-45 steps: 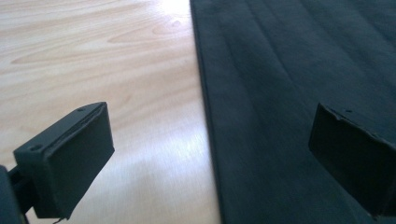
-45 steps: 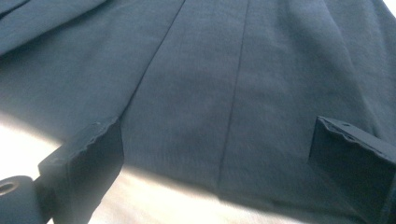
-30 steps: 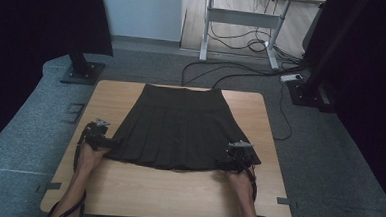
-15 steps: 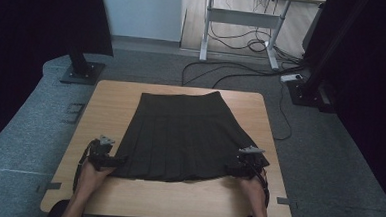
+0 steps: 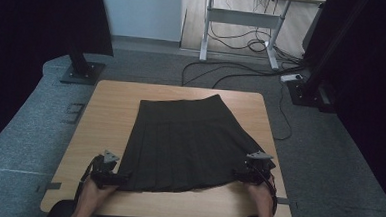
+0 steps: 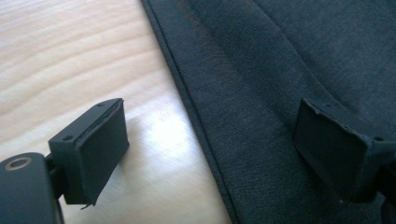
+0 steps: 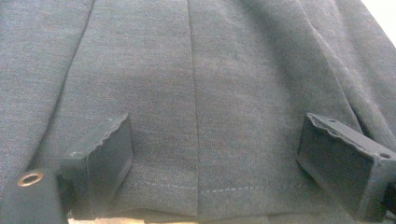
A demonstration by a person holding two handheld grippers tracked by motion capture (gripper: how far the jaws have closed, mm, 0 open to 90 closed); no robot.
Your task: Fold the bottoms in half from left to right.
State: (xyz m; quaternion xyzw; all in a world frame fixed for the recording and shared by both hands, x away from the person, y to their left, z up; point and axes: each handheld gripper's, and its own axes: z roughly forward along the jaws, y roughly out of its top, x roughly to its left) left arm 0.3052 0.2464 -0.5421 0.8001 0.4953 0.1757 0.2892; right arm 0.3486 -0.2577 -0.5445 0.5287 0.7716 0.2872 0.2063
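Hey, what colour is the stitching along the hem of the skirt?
Light bluish grey, a dashed line on the dark charcoal skirt; clearest in the right gripper view.

A dark pleated skirt (image 5: 186,143) lies flat on the wooden table (image 5: 111,109), hem nearest the person.

In the left gripper view the pleated skirt (image 6: 289,60) is running off the top, right and bottom edges, so its hem and waistband are lying out of frame; the right-hand jaw is being clipped at the corner, its base cut away. In the right gripper view the cloth is spreading past the top and both sides, and beneath the jaws only a thin sliver of table (image 7: 210,221) is peeking out — the rest is lying under fabric. From the high view the person's forearms are being cropped at the bottom edge, and whether each gripper's jaws are touching the cloth is staying too small to tell.
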